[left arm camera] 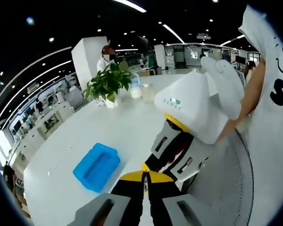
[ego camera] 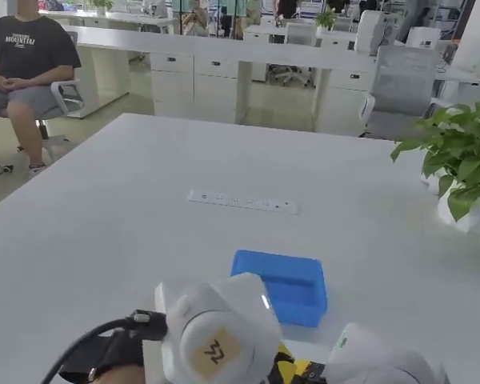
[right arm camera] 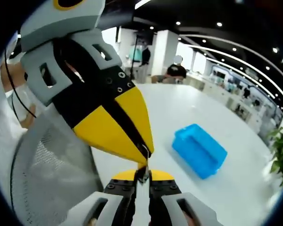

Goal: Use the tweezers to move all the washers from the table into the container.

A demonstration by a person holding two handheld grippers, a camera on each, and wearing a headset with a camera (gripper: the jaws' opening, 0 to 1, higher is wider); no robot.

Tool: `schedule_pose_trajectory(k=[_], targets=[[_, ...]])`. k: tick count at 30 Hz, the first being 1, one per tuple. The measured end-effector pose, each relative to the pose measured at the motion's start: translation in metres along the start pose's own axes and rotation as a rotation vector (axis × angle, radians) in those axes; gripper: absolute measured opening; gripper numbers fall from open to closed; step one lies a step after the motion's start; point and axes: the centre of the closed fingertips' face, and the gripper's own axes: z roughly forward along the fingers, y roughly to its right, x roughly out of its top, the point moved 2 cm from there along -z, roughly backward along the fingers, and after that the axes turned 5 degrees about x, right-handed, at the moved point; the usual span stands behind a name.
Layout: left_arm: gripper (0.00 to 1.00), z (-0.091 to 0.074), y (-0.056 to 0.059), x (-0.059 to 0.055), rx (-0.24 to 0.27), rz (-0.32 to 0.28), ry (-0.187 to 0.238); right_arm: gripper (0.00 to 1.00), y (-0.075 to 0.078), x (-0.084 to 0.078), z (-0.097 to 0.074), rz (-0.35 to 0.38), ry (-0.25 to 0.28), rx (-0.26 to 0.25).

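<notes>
A blue rectangular container (ego camera: 282,286) sits open on the white table (ego camera: 144,208), just beyond both grippers. In the left gripper view the container (left arm camera: 96,165) lies left of my left gripper (left arm camera: 145,181), whose yellow tips are pressed together. My right gripper (right arm camera: 142,176) is also shut, and a thin grey sliver shows at its tips; I cannot tell what it is. The two grippers point at each other and nearly touch tip to tip: the left gripper (right arm camera: 144,151) comes down from the upper left and the right gripper (left arm camera: 166,149) enters from the right. In the head view the left gripper (ego camera: 282,362) and right gripper (ego camera: 308,371) meet at the bottom edge.
A white power strip (ego camera: 242,202) lies mid-table beyond the container. A potted plant (ego camera: 460,164) stands at the table's right edge. A grey mesh chair back (right arm camera: 47,160) is close behind the grippers. A person sits on a chair (ego camera: 32,72) off the far left.
</notes>
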Motion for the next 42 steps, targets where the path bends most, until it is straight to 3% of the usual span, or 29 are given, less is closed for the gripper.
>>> schedule_pose_trajectory(k=[7,11,14,23,24,27,30,34,39,42], targets=[[0.0,0.008,0.005,-0.016,-0.059,0.233,-0.022,0.07,0.008,-0.013,0.005,-0.035,-0.035,-0.025],[0.0,0.021,0.003,-0.032,-0.098,0.28,-0.063,0.08,0.014,-0.028,0.012,-0.029,-0.09,-0.044],[0.0,0.032,0.003,-0.044,-0.14,0.284,-0.079,0.08,0.015,-0.04,0.016,-0.03,-0.131,-0.037],[0.0,0.046,-0.002,-0.071,-0.194,0.289,-0.143,0.09,0.018,-0.053,0.024,0.074,-0.12,0.002],[0.0,0.049,-0.003,-0.078,-0.194,0.279,-0.171,0.09,0.018,-0.053,0.024,0.077,-0.115,0.003],[0.0,0.05,-0.006,-0.087,-0.195,0.285,-0.183,0.09,0.018,-0.049,0.022,0.102,-0.089,0.011],[0.0,0.053,-0.01,-0.096,-0.201,0.25,-0.193,0.12,0.019,-0.045,0.016,0.121,-0.069,0.007],[0.0,0.056,-0.012,-0.107,-0.211,0.275,-0.222,0.15,0.02,-0.041,0.003,0.156,-0.041,-0.002],[0.0,0.066,-0.012,-0.126,-0.228,0.273,-0.289,0.2,0.024,-0.032,-0.017,0.205,0.01,-0.043],[0.0,0.07,-0.01,-0.13,-0.235,0.279,-0.3,0.25,0.029,-0.028,-0.028,0.246,0.044,-0.087]])
